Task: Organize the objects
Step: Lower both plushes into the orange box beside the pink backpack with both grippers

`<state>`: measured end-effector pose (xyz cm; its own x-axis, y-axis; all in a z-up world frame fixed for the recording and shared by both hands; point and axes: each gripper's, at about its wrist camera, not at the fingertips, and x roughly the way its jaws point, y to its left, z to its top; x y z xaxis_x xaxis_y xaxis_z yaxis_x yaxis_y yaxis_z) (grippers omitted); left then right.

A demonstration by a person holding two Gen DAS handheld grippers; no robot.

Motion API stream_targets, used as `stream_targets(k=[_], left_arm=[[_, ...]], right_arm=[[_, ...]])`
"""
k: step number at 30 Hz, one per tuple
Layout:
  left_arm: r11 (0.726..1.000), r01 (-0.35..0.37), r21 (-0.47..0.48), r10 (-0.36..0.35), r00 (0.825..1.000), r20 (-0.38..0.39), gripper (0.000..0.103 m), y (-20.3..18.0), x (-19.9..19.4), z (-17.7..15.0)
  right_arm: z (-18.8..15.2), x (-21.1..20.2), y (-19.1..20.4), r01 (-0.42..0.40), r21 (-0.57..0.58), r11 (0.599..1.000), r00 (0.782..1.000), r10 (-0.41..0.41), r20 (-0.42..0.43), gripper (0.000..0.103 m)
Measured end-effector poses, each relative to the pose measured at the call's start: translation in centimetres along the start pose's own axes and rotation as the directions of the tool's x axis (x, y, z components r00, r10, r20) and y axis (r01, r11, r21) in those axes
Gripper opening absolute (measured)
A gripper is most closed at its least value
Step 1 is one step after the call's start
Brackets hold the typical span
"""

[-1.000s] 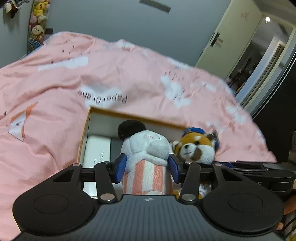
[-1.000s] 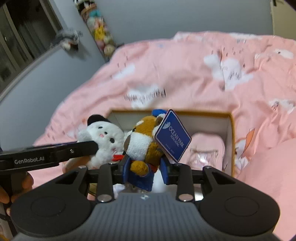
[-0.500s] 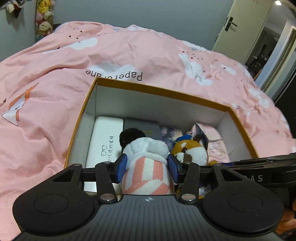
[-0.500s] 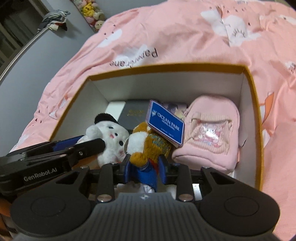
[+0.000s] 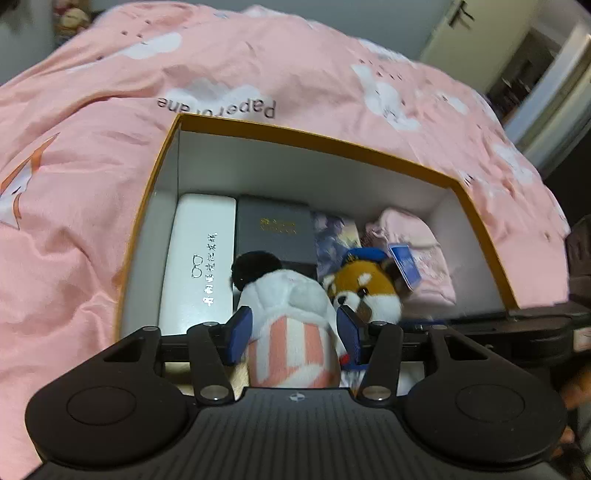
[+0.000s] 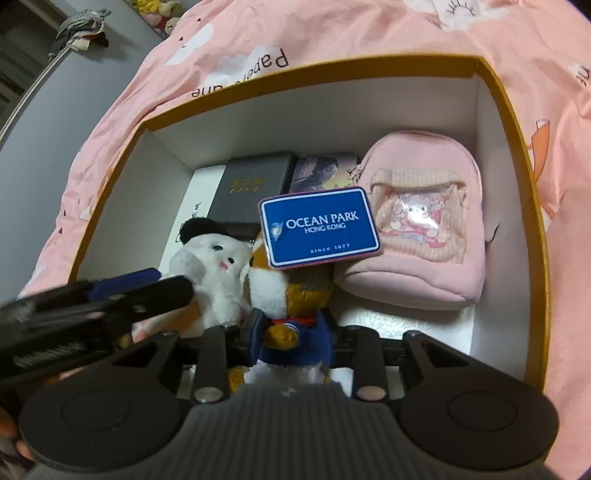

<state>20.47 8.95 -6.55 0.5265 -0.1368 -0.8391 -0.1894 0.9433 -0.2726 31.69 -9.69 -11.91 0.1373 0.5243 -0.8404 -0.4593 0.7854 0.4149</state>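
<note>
An open orange-rimmed box (image 5: 332, 142) (image 6: 517, 122) lies on a pink duvet. My left gripper (image 5: 293, 328) is shut on a white plush in a pink-striped outfit (image 5: 291, 317), held low inside the box; the plush also shows in the right wrist view (image 6: 214, 269). My right gripper (image 6: 291, 332) is shut on a red panda plush (image 6: 288, 295) with a blue Ocean Park tag (image 6: 319, 227), right beside the white plush. The panda (image 5: 364, 286) shows in the left wrist view too.
In the box lie a white glasses case (image 5: 195, 258), a dark grey box (image 5: 275, 232), a picture card (image 6: 321, 171) and a pink mini backpack (image 6: 424, 218). The pink duvet (image 5: 92, 166) surrounds the box. A door (image 5: 480, 26) stands far right.
Both grippers have come forward and down from above the duvet into the box, each still holding its plush. The plush toys now sit near the box floor, side by side.
</note>
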Motion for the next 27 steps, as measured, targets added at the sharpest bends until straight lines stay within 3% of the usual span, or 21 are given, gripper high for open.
stream_targets(k=[7,15,21,23,27], left_arm=[[0.997,0.038,0.063,-0.027,0.985,-0.171,0.043,-0.1,0.4,0.1],[0.998,-0.031,0.054,0.04,0.985,-0.17,0.042,-1.1,1.8,-1.6],[0.995,-0.084,0.057,0.093,0.981,-0.17,0.043,-1.7,2.4,-1.7],[0.995,-0.085,0.046,0.091,0.983,-0.161,0.042,-1.5,2.3,-1.9],[0.995,-0.087,0.039,0.092,0.984,-0.154,0.041,-1.1,2.2,-2.3]], right_arm=[[0.2,-1.0,1.0,0.024,-0.084,0.996,0.999,-0.021,0.043,0.034],[0.9,-0.7,0.9,0.045,-0.1,0.994,0.997,-0.039,0.059,0.034],[1.2,0.4,1.0,0.064,-0.107,0.992,0.998,-0.061,0.036,0.043],[1.0,0.4,0.7,0.058,-0.08,0.995,0.998,-0.055,0.037,0.034],[0.2,-1.6,1.6,0.075,-0.102,0.992,0.994,-0.067,0.081,0.029]])
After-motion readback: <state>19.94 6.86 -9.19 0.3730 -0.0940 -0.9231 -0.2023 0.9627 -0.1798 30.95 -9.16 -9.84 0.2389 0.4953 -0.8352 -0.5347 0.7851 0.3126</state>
